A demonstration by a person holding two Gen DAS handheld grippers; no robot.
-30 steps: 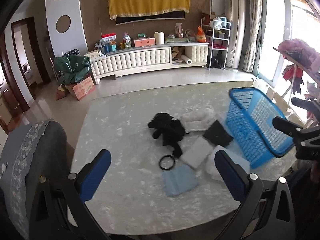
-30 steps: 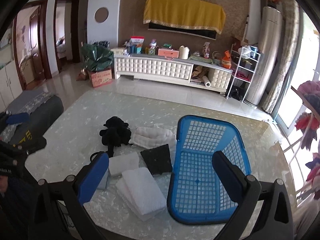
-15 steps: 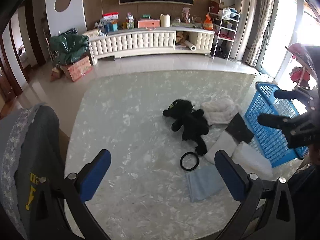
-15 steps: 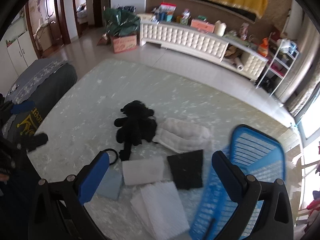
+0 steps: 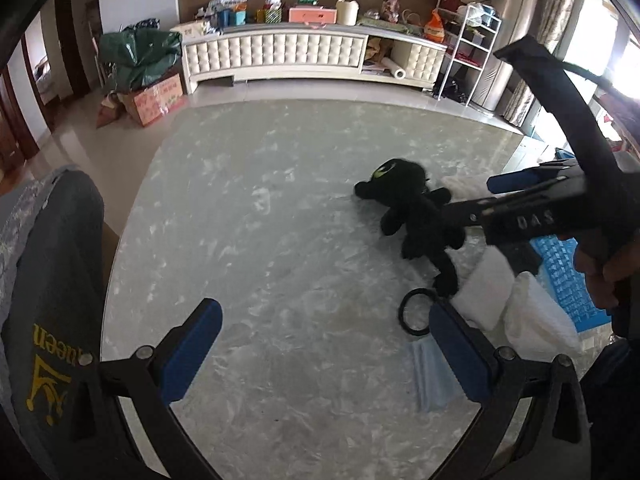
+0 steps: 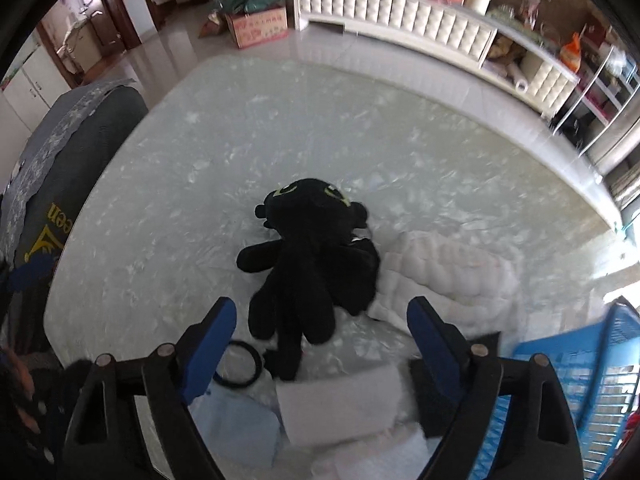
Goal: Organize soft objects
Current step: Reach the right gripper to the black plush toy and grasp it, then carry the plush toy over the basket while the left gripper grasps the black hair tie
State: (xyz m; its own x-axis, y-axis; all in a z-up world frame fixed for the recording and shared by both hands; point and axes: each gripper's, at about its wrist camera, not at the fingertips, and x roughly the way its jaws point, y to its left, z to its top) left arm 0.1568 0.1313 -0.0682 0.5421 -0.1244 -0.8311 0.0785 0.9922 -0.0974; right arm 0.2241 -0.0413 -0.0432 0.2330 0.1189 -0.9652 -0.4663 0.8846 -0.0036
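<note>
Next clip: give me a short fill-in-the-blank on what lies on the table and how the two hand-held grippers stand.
1. The plush toy lying on the marble table is ____ in colour.
2. The right hand-held gripper has its jaws ____, with the toy's lower body between them.
3. The basket at the table's right edge is ____.
4. The left hand-held gripper holds ____.

Missing words: black; open; blue; nothing

Both overlook table (image 5: pixel 280 260) — shared plush (image 6: pixel 312 260).
</note>
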